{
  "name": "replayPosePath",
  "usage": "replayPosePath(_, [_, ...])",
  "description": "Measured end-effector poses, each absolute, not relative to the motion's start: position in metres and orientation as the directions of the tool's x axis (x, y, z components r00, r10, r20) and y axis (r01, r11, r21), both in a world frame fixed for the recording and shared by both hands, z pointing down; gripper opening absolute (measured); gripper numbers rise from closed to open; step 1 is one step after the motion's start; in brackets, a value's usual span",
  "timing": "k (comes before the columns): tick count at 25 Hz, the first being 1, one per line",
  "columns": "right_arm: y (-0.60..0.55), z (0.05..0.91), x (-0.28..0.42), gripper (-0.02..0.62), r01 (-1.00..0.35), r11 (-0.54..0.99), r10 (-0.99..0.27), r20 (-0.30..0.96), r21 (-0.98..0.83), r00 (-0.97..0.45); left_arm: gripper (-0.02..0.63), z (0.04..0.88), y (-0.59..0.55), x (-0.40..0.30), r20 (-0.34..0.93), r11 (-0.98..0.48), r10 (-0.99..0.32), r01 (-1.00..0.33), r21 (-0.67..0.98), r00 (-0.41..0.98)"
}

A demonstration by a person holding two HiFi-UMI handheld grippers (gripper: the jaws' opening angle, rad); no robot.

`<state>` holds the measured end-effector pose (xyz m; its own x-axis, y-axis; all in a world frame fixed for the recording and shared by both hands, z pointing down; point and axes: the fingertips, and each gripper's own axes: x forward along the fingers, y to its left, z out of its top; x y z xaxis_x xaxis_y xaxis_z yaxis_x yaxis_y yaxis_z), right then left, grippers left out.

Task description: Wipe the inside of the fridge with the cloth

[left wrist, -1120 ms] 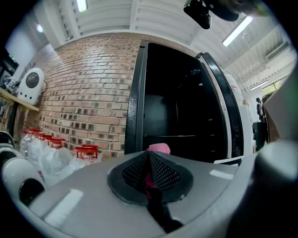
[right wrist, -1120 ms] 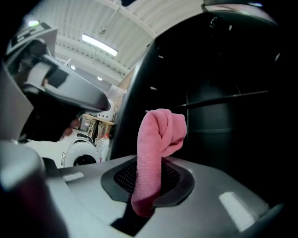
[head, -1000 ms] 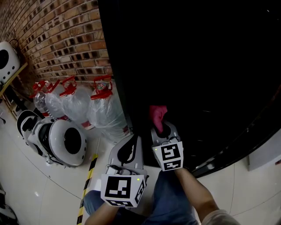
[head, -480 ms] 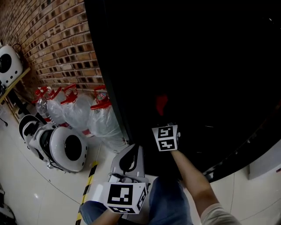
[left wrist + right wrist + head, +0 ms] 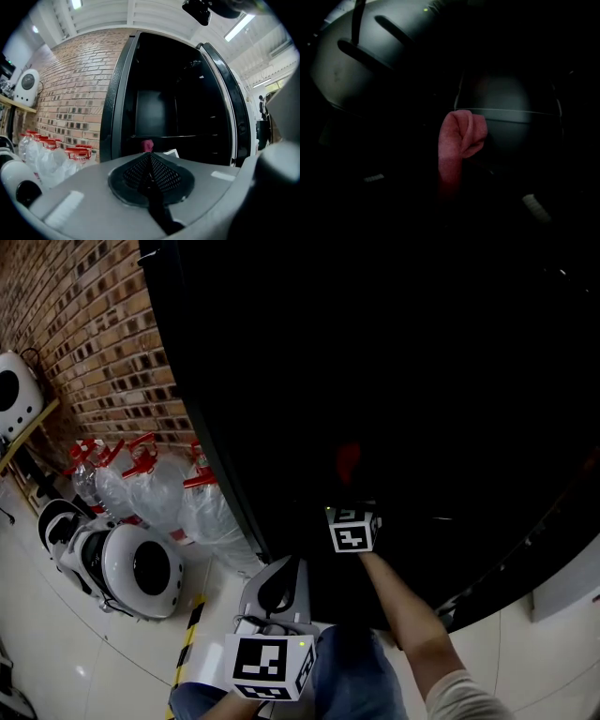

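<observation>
1. Cloth [image 5: 459,140]: it is red and clamped in my right gripper [image 5: 349,491]. A folded wad of it stands out ahead of the jaw tips. The gripper reaches into the open fridge [image 5: 164,108], and the cloth sits forward of it in the dark cabinet.
2. My left gripper [image 5: 150,171] has its jaws pressed together on nothing. It hangs back outside the cabinet, behind and to the left of the right one. I would leave it there, out of the wiping path.
3. Just beyond the wad I see a grey panel [image 5: 506,101] crossed by a pale line, which I take for a wall with a shelf edge. I cannot tell whether the cloth touches it yet.
4. To wipe well, I should lead with the wad and not the jaw tips. Tilting the right gripper would let the fold land flat on the surface ahead.
5. The clamp should be firm. Drag against the wall will likely tug the cloth out of the jaws.
6. Strokes should overlap and run from the far side back toward the gripper, so dirt comes out and is not pushed deeper.
7. Light inside is poor, and the right gripper view shows little around the cloth. I would go slowly and check against the left gripper view, which looks straight into the cabinet and shows the cloth.
</observation>
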<state>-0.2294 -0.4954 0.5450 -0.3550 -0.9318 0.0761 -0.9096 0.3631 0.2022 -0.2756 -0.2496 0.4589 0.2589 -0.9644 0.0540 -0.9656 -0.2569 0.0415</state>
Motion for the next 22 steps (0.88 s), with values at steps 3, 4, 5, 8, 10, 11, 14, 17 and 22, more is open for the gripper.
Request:
replayPosePath(3, [-0.500,0.541,-0.196,0.058,-0.938,0.290,-0.957,0.076,0.190,-0.281,0.009,0.459,-0.255,-0.268,0.050,-0.277,-0.959,-0.960,0.048,0.279])
replayPosePath(4, [-0.501,0.538,-0.184,0.058,-0.946,0.265,-0.964,0.077,0.185,-0.255,0.009,0.458,-0.257,-0.265,0.049,-0.285,-0.957,-0.957,0.050,0.287])
replayPosePath(5, [-0.502,0.536,-0.172,0.058,-0.954,0.239,-0.970,0.078,0.179,-0.228,0.009,0.459,-0.258,-0.262,0.051,-0.295,-0.953,-0.954,0.052,0.298])
replayPosePath(8, [-0.502,0.539,-0.138,0.058,-0.977,0.161,-0.985,0.091,0.137,-0.149,0.009,0.465,-0.262,-0.253,0.062,-0.323,-0.943,-0.945,0.055,0.326])
replayPosePath(10, [-0.500,0.545,-0.120,0.058,-0.985,0.123,-0.988,0.105,0.121,-0.110,0.009,0.466,-0.262,-0.250,0.064,-0.335,-0.939,-0.941,0.058,0.338])
replayPosePath(11, [-0.498,0.546,-0.112,0.058,-0.987,0.106,-0.990,0.108,0.120,-0.094,0.009,0.464,-0.261,-0.249,0.062,-0.338,-0.938,-0.939,0.061,0.342])
replayPosePath(14, [-0.498,0.544,-0.096,0.058,-0.991,0.071,-0.992,0.112,0.113,-0.059,0.009,0.459,-0.261,-0.248,0.056,-0.348,-0.935,-0.936,0.063,0.351])
replayPosePath(17, [-0.495,0.544,-0.084,0.058,-0.993,0.045,-0.993,0.116,0.110,-0.032,0.009,0.457,-0.259,-0.249,0.054,-0.353,-0.933,-0.934,0.061,0.356])
replayPosePath(22, [-0.488,0.546,-0.071,0.058,-0.993,0.020,-0.993,0.119,0.117,-0.006,0.009,0.458,-0.254,-0.246,0.044,-0.359,-0.931,-0.931,0.066,0.362])
